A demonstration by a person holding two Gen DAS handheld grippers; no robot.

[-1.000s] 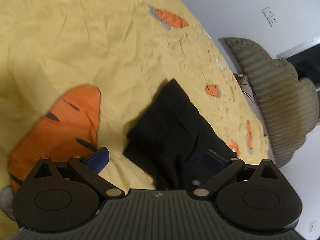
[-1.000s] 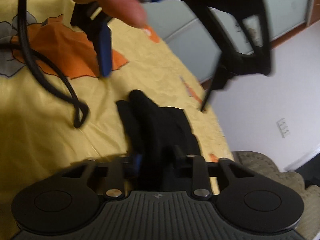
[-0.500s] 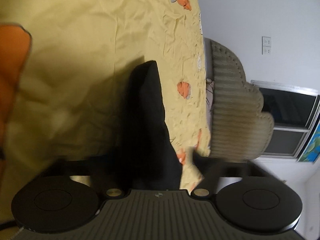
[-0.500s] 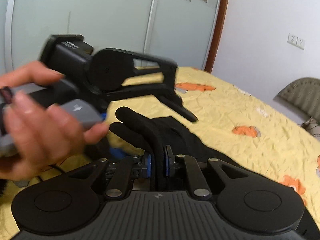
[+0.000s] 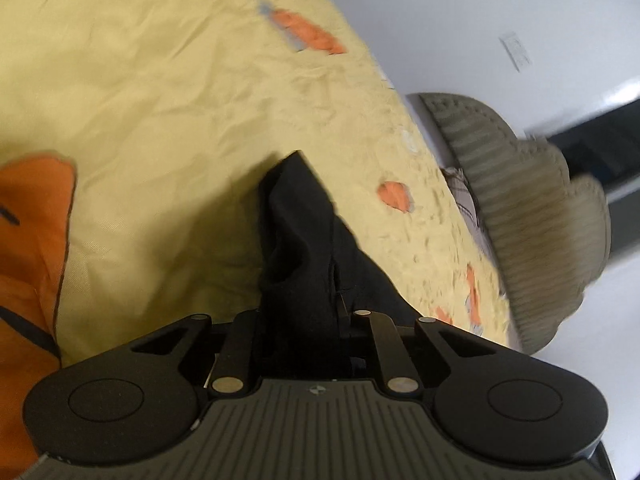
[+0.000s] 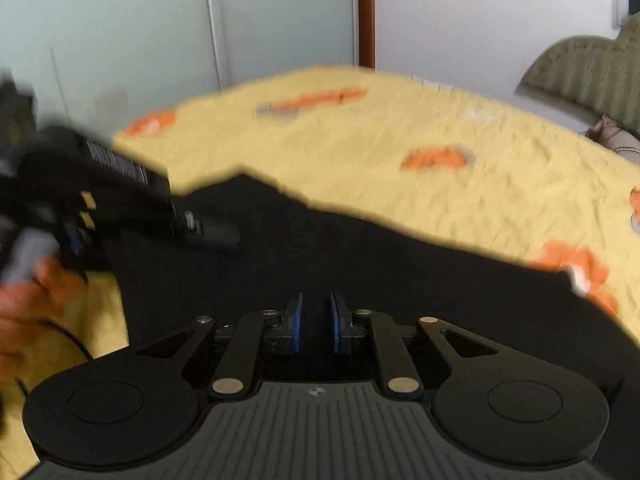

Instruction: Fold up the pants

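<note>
The black pants [image 6: 360,256] lie on a yellow bedsheet [image 6: 400,128] with orange prints. In the left wrist view a bunched fold of the pants [image 5: 304,240] runs up from between my left gripper's [image 5: 304,316] jaws, which are shut on the cloth. In the right wrist view my right gripper [image 6: 316,320] sits over the pants with its blue pads [image 6: 295,322] a narrow gap apart and nothing between them. The left gripper body [image 6: 100,200] and the hand holding it show at the left of that view.
A green ribbed headboard or chair [image 5: 532,216] stands beyond the bed's far edge, also in the right wrist view [image 6: 584,64]. A white wall with a socket [image 5: 516,54] and a sliding door [image 6: 160,32] lie behind. A large orange print [image 5: 32,248] is at left.
The left gripper went from open to shut on a fold of the pants. The right gripper let go of the cloth it was pinching, and the pants now lie spread wider.
</note>
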